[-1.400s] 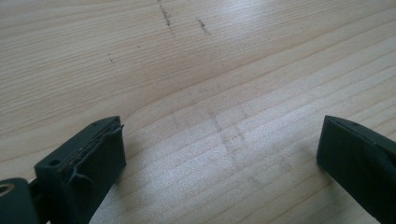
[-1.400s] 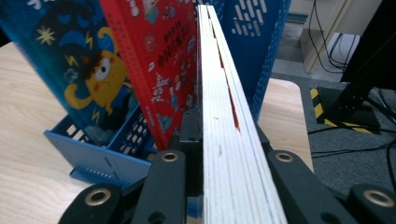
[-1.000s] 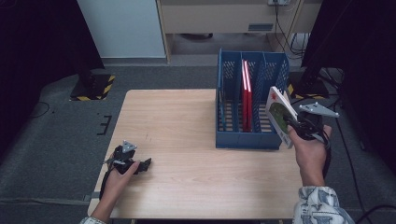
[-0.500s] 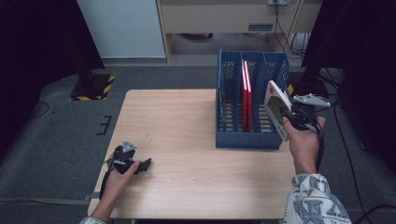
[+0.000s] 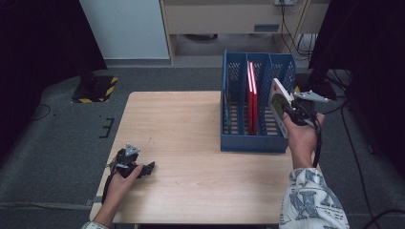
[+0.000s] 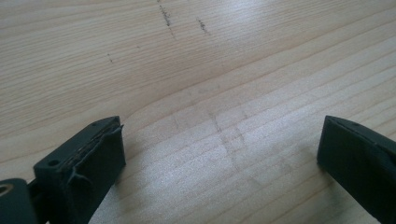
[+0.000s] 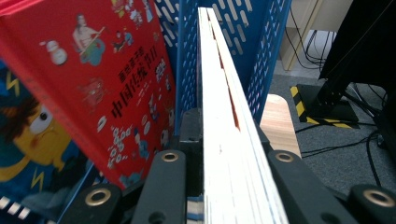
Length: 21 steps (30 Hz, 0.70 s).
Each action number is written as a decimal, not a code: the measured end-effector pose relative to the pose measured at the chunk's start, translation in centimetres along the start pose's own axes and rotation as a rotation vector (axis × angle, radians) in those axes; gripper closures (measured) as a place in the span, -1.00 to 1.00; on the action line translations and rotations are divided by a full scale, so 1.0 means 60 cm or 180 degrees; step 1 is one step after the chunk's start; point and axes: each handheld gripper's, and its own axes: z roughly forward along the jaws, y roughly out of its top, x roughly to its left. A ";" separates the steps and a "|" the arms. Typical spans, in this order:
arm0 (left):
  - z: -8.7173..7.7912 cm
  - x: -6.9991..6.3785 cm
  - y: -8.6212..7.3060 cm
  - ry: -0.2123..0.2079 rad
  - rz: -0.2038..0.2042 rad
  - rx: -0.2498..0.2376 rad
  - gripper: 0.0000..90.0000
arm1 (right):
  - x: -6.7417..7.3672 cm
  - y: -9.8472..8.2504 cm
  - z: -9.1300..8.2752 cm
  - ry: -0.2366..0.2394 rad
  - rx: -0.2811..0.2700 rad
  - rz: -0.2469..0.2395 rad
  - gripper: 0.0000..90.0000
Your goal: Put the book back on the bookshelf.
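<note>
In the high view, the right gripper holds a book upright over the right end of the blue rack, which stands at the desk's far right corner. The book shows a white edge and a greenish cover, and it tilts slightly toward the rack's rightmost compartment. Two red books stand on edge in the middle of the rack. The left gripper rests on the desk near its front left corner.

In the left gripper view, the jaws stand wide apart with bare wood between them, low over the desk.

In the right gripper view, the jaws are clamped on the book, seen edge-on: a block of white pages with a thin red line along the side. To its left stands a red book with cartoon figures and yellow lettering, and the rack's blue perforated wall rises behind.
</note>
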 end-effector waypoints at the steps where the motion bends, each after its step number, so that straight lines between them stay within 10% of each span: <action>1: 0.000 0.000 0.000 0.0000 0.0000 0.0000 -1.00 | 0.000 0.001 0.005 -0.0008 -0.0003 -0.0004 0.69; 21: 0.001 0.000 0.001 -0.0002 0.0003 0.0000 -1.00 | 0.009 0.000 0.072 -0.0121 0.0027 0.0094 0.69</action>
